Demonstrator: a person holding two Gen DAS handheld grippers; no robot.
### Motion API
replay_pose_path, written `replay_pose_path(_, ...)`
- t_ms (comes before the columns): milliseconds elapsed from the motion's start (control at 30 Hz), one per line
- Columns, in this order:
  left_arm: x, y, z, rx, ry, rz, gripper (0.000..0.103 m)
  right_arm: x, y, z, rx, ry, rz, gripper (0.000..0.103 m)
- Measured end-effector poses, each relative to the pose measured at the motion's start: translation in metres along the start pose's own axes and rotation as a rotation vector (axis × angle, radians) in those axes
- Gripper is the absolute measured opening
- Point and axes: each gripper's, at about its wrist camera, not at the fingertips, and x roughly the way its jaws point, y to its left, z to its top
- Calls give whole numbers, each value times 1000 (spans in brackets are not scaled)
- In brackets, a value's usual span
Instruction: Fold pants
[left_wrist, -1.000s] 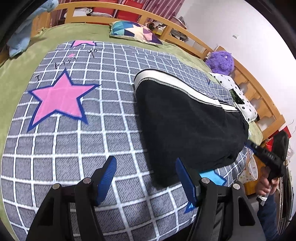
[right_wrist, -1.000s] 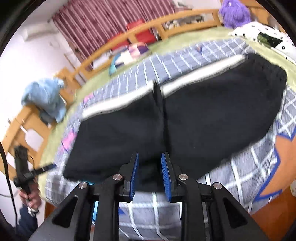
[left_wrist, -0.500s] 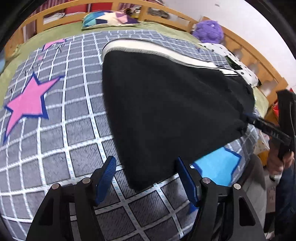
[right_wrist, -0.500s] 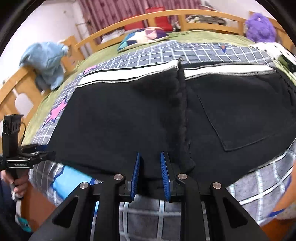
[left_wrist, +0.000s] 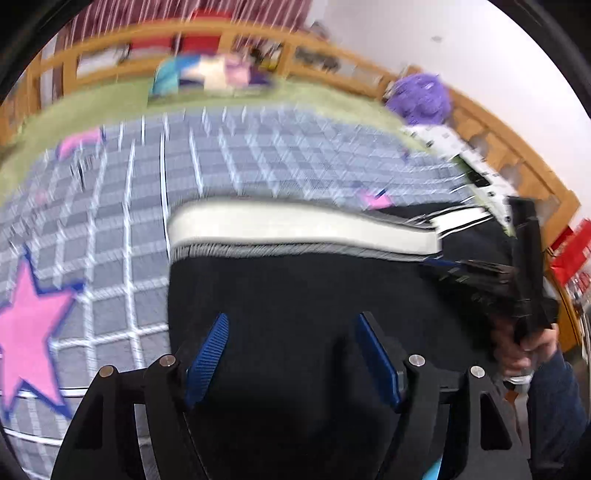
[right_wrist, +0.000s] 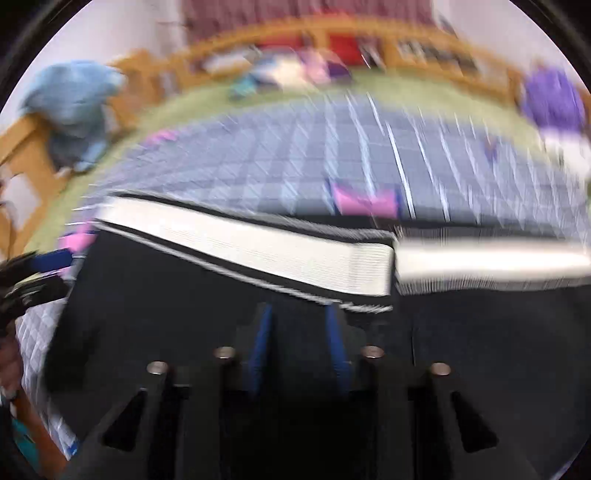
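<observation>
Though the left wrist view is smeared, it shows the black pants (left_wrist: 295, 295) lying on the checked blanket (left_wrist: 258, 155), white stripe (left_wrist: 295, 229) along the far edge. The left gripper (left_wrist: 291, 354) hangs over the cloth, its jaws opening, gripping nothing.

In the right wrist view the pants (right_wrist: 184, 314) look already doubled over once; further folds seem left. The right gripper (right_wrist: 299, 343) has narrow jaws, closing; whether cloth sits between them I cannot tell.
</observation>
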Motion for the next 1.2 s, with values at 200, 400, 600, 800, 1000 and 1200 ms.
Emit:
replay_pose_path(200, 4, 5, -5, -35, 32, 12, 69, -14, -24, -3, 72, 1, 68, 16)
replay_pose_path(400, -25, 36, -33, -129, 14, 36, 70, -99, -73, -60, 227, -201, -89, 53)
replay_pose_path(600, -22, 66, -52, -241, 34, 14, 69, -154, -161, -118, 470, -272, -322, 58)
replay_pose_path(800, -11, 53, -44, -230, 33, -27, 70, -122, -203, -122, 590, -234, -216, 45)
replay_pose_path(1000, 1, 47, -31, -206, 42, -27, 70, -95, -220, -100, 563, -219, -234, 54)
replay_pose_path(1200, -19, 50, -31, -225, -19, -42, 66, -115, -216, -98, 523, -230, -327, 23)
